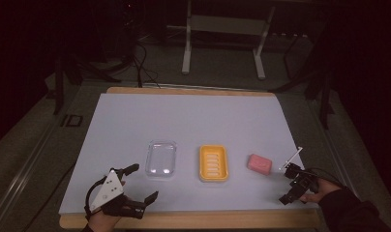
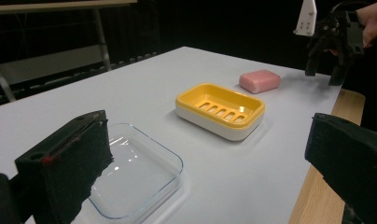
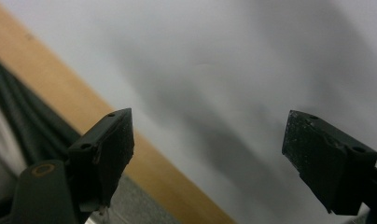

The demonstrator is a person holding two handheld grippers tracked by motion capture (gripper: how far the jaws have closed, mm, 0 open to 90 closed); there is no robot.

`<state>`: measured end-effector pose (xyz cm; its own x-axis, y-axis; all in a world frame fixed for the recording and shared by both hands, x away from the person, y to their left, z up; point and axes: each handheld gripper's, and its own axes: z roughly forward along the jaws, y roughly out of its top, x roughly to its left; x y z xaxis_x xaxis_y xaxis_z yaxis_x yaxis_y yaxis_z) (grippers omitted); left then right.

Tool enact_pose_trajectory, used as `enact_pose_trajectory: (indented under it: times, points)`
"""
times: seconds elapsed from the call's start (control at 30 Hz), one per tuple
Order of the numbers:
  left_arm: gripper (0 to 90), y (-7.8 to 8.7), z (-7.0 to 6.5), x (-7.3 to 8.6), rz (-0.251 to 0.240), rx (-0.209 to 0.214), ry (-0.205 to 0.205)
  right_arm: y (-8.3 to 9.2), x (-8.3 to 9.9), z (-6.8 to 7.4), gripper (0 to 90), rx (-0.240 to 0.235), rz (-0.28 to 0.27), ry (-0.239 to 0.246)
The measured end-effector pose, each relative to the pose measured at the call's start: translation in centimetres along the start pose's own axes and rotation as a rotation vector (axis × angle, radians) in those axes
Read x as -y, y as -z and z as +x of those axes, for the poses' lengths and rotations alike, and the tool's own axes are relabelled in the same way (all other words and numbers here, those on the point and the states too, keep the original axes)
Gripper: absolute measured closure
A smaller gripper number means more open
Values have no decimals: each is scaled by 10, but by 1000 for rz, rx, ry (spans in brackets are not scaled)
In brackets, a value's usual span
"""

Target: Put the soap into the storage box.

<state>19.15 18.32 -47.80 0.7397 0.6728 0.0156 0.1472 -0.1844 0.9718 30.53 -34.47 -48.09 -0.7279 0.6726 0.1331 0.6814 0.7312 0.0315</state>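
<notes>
A pink soap bar (image 1: 259,163) (image 2: 260,80) lies on the white sheet, right of a yellow slotted soap dish (image 1: 214,163) (image 2: 220,110). Left of that dish lies a clear plastic tray (image 1: 161,158) (image 2: 130,170). My left gripper (image 1: 145,181) (image 2: 207,163) rests near the front left edge, just short of the clear tray, open and holding nothing. My right gripper (image 1: 286,183) (image 2: 324,74) (image 3: 207,149) hovers at the front right, a little right of the soap, jaws apart with only the sheet between them.
The white sheet (image 1: 184,121) covers a wooden table whose front edge (image 1: 193,220) (image 3: 60,98) runs close under both hands. A metal stand (image 1: 222,43) and cables sit on the dark floor beyond the far edge.
</notes>
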Motion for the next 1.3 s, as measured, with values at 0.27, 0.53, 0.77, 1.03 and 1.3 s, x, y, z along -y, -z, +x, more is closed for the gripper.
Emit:
enact_pose_trajectory:
  times: [0.27,0.53,0.77,1.03,1.3]
  points:
    - [6,0,0,0,0,2,0,5,-5,10,214,9,-5,124]
    - [6,0,0,0,1,2,-1,7,-12,18,238,-2,-10,264]
    - [6,0,0,0,1,3,-1,14,-20,18,261,-5,-85,331]
    - [6,0,-1,0,2,4,-1,18,-31,15,257,25,-150,362]
    - [6,0,-1,0,5,5,-3,20,-42,9,258,54,-195,422]
